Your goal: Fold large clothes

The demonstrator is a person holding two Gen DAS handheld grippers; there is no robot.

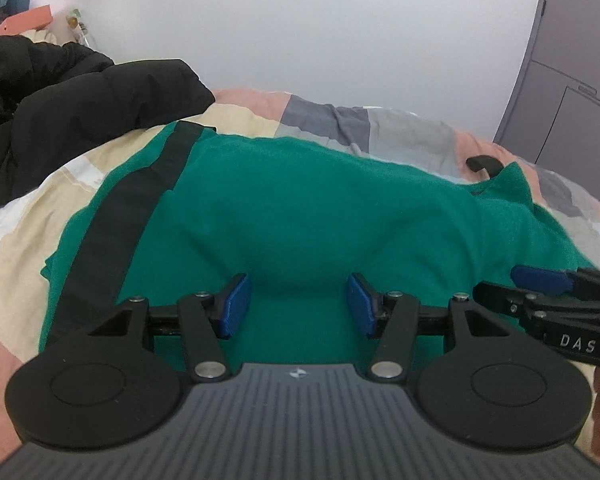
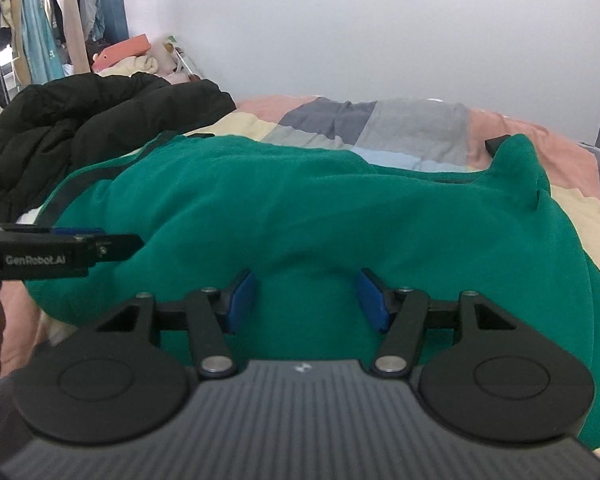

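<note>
A large green garment [image 1: 300,208] with a black stripe [image 1: 132,208] along its left side lies spread on the bed; it also shows in the right wrist view [image 2: 320,216]. My left gripper [image 1: 298,306] is open just above the garment's near part, nothing between its blue pads [image 1: 234,306]. My right gripper [image 2: 306,300] is open over the garment's near right part, empty. The right gripper shows at the right edge of the left wrist view [image 1: 540,280]. The left gripper shows at the left edge of the right wrist view [image 2: 80,242].
A black padded jacket [image 1: 60,112] lies heaped at the far left of the bed, also in the right wrist view [image 2: 80,128]. The bed has a patchwork cover [image 1: 340,120]. A white wall stands behind. A grey wardrobe [image 1: 572,80] stands at the right. Hanging clothes [image 2: 52,20] are far left.
</note>
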